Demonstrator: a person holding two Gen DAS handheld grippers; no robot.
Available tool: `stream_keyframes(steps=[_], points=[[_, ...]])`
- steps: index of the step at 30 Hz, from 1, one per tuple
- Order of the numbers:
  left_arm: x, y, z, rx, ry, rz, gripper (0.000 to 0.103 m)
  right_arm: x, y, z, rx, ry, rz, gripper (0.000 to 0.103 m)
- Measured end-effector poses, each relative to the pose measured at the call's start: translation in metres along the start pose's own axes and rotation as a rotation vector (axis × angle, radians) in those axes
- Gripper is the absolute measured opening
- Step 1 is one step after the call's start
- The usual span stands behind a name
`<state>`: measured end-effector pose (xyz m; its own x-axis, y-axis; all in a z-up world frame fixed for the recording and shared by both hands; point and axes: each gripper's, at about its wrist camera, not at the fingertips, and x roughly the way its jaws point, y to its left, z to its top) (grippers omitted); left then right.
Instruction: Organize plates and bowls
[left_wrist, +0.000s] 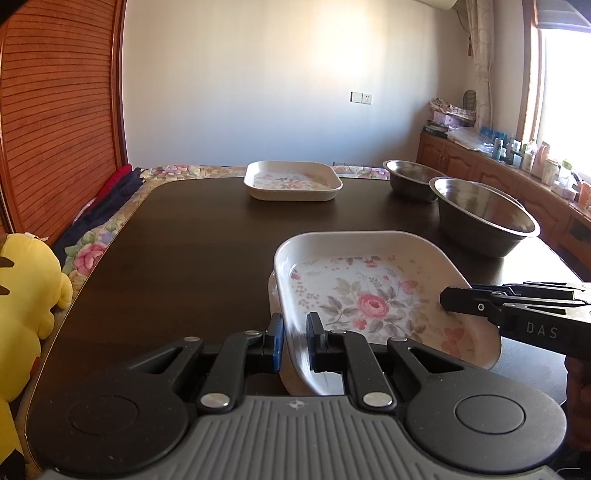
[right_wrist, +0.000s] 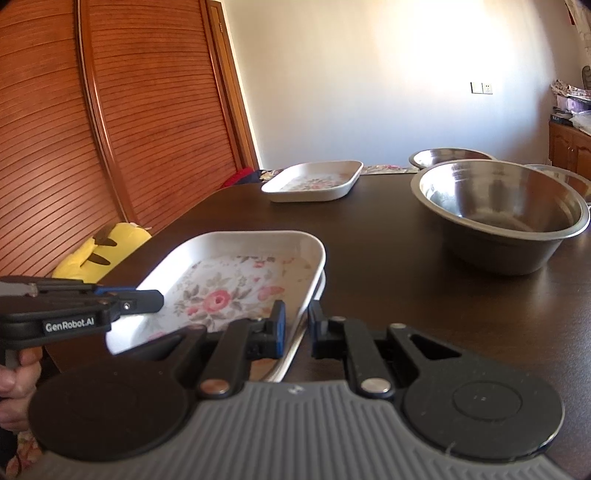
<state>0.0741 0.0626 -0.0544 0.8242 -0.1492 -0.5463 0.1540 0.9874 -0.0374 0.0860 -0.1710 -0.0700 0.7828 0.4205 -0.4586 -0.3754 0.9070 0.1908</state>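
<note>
Floral plate (left_wrist: 369, 295), square, cream, sits near my edge of the dark table (left_wrist: 184, 240), tilted, on top of a second plate (left_wrist: 272, 291) whose rim peeks out under its left side. Left gripper (left_wrist: 295, 336) straddles the near-left rim, one pad outside, one inside; right gripper (right_wrist: 297, 328) straddles the opposite rim the same way. Both look closed onto the rim of the floral plate, though a sliver of gap shows at each pad, so the clamp may be loose.

Another floral plate, the far plate (left_wrist: 293, 181), lies at the table's far side. Two steel bowls to the right: near bowl (left_wrist: 484, 218) and far bowl (left_wrist: 410, 179), close together, possibly touching.

Risks, my guess:
- Thin rim bites only. If either pad slips, the plate pivots on the other grip and clatters down onto the one beneath.
- Plate is tilted, not seated. Letting go now could leave it skewed or sliding off the lower plate toward the table edge.
- Uneven lift between my two hands twists the plate and could pop a grip.
- Lower plate may drag along if the two are nested tight.
- Near bowl is near the right side; a wide swing could clip it.

Yellow plush toy (left_wrist: 26, 295) sits off the left table edge, out of the way.
</note>
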Motion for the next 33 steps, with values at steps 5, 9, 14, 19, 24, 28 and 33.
stream_keyframes(steps=[5,9,14,19,24,28,33], points=[[0.001,-0.001,-0.001,0.005,-0.005,0.009,0.014,0.001,0.004,-0.002,-0.026,-0.012,-0.02,0.015],[0.003,0.0,-0.004,0.007,-0.003,0.027,0.015,0.001,0.007,-0.004,-0.059,-0.03,-0.039,0.015],[0.006,0.004,-0.007,0.0,-0.007,0.021,0.016,0.001,0.006,-0.006,-0.053,-0.043,-0.032,0.017],[0.008,0.004,-0.01,-0.003,-0.007,0.02,0.017,0.003,0.008,-0.012,-0.055,-0.044,-0.028,0.021],[0.008,0.004,-0.01,-0.006,-0.011,0.02,0.03,0.002,0.008,-0.012,-0.046,-0.042,-0.026,0.022],[0.006,0.006,-0.009,-0.016,-0.02,0.013,0.048,0.0,0.006,-0.011,-0.035,-0.049,-0.027,0.022],[0.001,0.007,-0.006,-0.007,-0.039,0.023,0.061,-0.01,0.001,-0.001,-0.014,-0.074,-0.028,0.024]])
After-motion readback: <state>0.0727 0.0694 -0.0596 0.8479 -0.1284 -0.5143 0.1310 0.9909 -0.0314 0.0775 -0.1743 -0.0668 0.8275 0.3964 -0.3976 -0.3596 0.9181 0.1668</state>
